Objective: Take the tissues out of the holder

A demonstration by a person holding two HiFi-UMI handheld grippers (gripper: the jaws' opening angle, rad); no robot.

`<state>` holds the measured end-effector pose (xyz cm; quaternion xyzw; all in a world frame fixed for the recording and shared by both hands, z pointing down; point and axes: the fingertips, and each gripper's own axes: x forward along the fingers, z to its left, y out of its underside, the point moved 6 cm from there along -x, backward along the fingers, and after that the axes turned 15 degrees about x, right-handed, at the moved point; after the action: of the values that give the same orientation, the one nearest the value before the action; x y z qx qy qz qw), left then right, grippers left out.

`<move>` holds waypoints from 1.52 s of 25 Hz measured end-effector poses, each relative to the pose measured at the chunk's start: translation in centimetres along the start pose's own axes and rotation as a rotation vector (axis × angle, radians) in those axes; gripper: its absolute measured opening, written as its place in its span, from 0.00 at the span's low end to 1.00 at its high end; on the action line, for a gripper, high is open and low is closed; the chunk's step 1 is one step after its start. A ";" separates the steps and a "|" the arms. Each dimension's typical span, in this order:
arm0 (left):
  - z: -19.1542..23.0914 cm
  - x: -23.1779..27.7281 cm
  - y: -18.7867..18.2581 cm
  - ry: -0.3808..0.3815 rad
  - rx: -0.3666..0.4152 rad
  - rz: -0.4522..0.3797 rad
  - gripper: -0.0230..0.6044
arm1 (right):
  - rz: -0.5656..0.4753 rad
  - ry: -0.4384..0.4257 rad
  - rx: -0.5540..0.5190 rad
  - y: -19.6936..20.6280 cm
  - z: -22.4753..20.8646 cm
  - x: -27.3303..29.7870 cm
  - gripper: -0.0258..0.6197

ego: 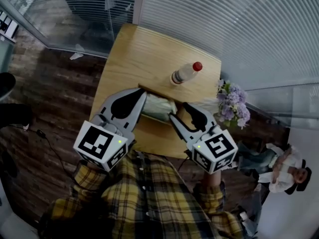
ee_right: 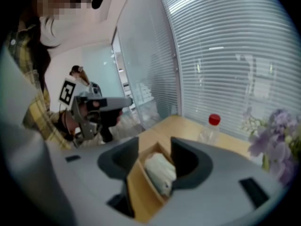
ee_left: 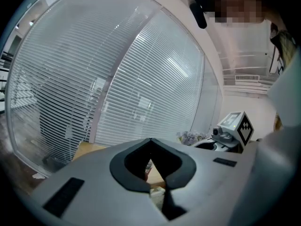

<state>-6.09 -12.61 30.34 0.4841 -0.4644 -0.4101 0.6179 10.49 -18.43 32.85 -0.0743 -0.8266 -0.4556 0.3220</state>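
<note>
A wooden tissue holder lies on the wooden table with a pale pack of tissues in it. My right gripper stands open at the holder's right end. In the right gripper view its jaws straddle the holder's wall and the tissues, and the pads do not press on them. My left gripper sits at the holder's left end. In the left gripper view its tips meet, and only a sliver of wood and white shows through the gap behind them.
A clear bottle with a red cap stands just behind the holder, also in the right gripper view. Purple flowers sit at the table's right edge. Glass walls with blinds close in behind the table.
</note>
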 end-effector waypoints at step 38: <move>2.0 -5.1 4.6 -0.178 -0.085 0.068 0.05 | 0.627 -0.118 -0.427 8.7 -3.8 13.8 0.35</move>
<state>-8.93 -7.25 34.13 0.4030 -0.5158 -0.4494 0.6080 5.11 -18.84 48.71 -0.4151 -0.6673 -0.4920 0.3747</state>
